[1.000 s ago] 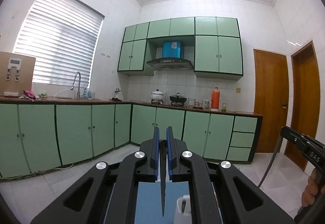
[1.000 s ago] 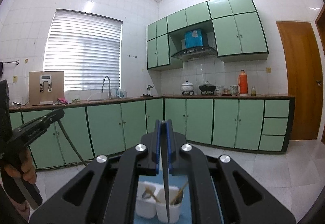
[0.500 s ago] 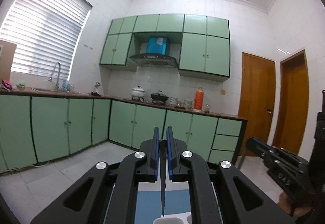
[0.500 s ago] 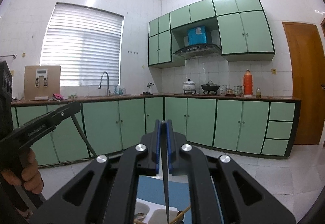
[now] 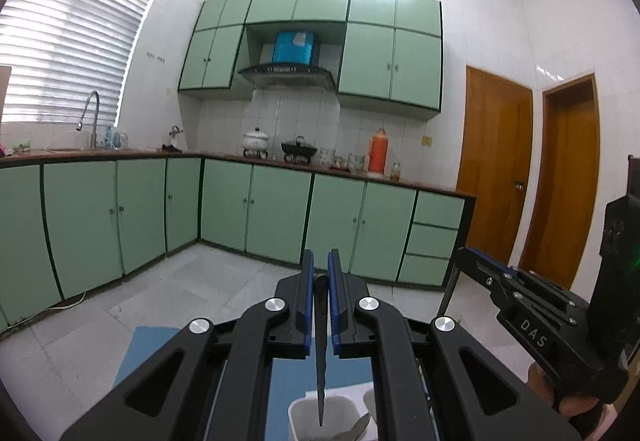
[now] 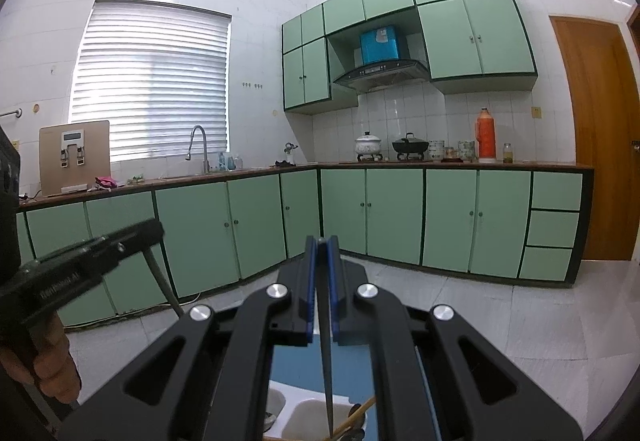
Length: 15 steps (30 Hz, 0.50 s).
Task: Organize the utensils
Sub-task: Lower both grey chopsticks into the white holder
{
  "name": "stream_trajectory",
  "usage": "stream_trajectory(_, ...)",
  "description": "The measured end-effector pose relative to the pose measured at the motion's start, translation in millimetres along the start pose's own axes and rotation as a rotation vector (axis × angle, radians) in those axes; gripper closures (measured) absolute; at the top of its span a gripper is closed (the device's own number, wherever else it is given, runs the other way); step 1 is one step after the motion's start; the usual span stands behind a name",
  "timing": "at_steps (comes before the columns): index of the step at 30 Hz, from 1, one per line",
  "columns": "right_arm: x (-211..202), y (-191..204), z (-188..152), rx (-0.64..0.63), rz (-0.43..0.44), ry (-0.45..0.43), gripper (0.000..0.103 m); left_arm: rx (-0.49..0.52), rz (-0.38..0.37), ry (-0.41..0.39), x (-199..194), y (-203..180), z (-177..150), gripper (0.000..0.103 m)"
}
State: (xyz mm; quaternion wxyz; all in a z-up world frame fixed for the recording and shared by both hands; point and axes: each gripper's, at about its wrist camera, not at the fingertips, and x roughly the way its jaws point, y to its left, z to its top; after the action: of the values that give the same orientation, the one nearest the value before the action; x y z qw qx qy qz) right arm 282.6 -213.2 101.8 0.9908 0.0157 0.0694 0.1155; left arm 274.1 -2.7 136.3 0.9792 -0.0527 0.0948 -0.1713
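Observation:
My left gripper [image 5: 319, 273] is shut on a thin dark utensil [image 5: 320, 357] that hangs point down over a white holder compartment [image 5: 304, 411] on a blue mat [image 5: 160, 345]. My right gripper [image 6: 321, 253] is shut on a similar dark utensil [image 6: 326, 373]; its tip hangs over a white holder compartment [image 6: 308, 421] that holds wooden chopsticks [image 6: 354, 419]. The right gripper also shows at the right of the left wrist view [image 5: 470, 261], and the left gripper at the left of the right wrist view [image 6: 154, 235].
Green base cabinets [image 6: 400, 217] and a dark counter run along the far walls, with a sink tap [image 6: 198, 145], pots [image 6: 368, 145] and an orange flask [image 6: 485, 135]. Wooden doors [image 5: 496, 173] stand at the right. The floor is tiled.
Both grippers tilted downward, so the white holder shows more below the utensil tips. The left view swung back left. Both stay shut on their utensils.

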Motion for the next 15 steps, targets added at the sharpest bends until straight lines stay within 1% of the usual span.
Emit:
stream_trajectory(6,5,3,-15,0.019,0.004,0.030,0.098,0.001,-0.002,0.056,10,1,-16,0.096)
stream_trajectory(15,4,3,-36,0.048,-0.003,0.058,0.098,0.014,0.008,0.112,21,-4,-37,0.096)
